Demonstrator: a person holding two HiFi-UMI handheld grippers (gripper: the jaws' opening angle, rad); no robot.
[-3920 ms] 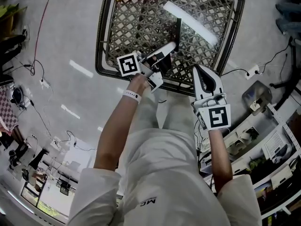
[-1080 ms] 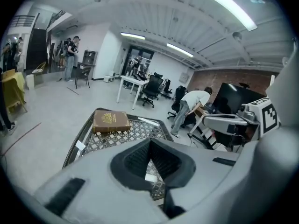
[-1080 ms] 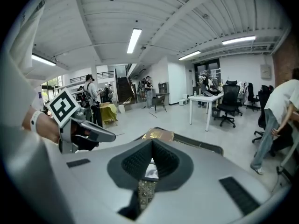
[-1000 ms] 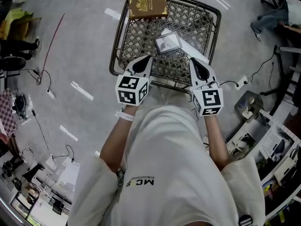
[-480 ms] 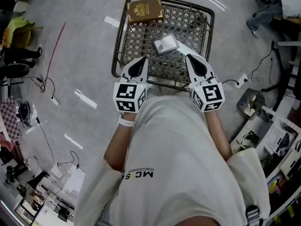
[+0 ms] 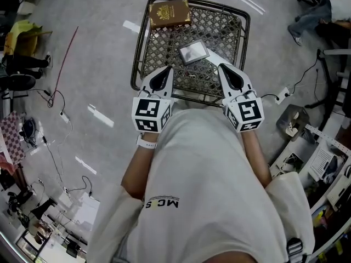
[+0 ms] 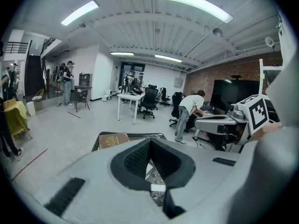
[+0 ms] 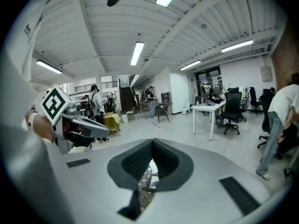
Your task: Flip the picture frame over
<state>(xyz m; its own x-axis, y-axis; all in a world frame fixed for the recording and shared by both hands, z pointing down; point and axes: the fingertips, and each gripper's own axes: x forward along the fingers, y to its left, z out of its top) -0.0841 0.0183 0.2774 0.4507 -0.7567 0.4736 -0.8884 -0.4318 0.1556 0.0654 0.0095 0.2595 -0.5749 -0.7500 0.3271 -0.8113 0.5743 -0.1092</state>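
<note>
Wicker table [image 6: 162, 44] bears picture frame [image 6: 194, 52], whole only overhead; left hand-held gripper [image 6: 166, 69], right hand-held gripper [image 6: 225, 68] closed, empty.

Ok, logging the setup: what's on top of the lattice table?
On the table sit a brown book at its far left corner and a picture frame lying flat near the middle. Whatever lies beneath either is covered.

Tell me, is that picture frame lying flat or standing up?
Lying flat: the picture frame rests on the lattice table, its broad face toward the head camera.
</note>
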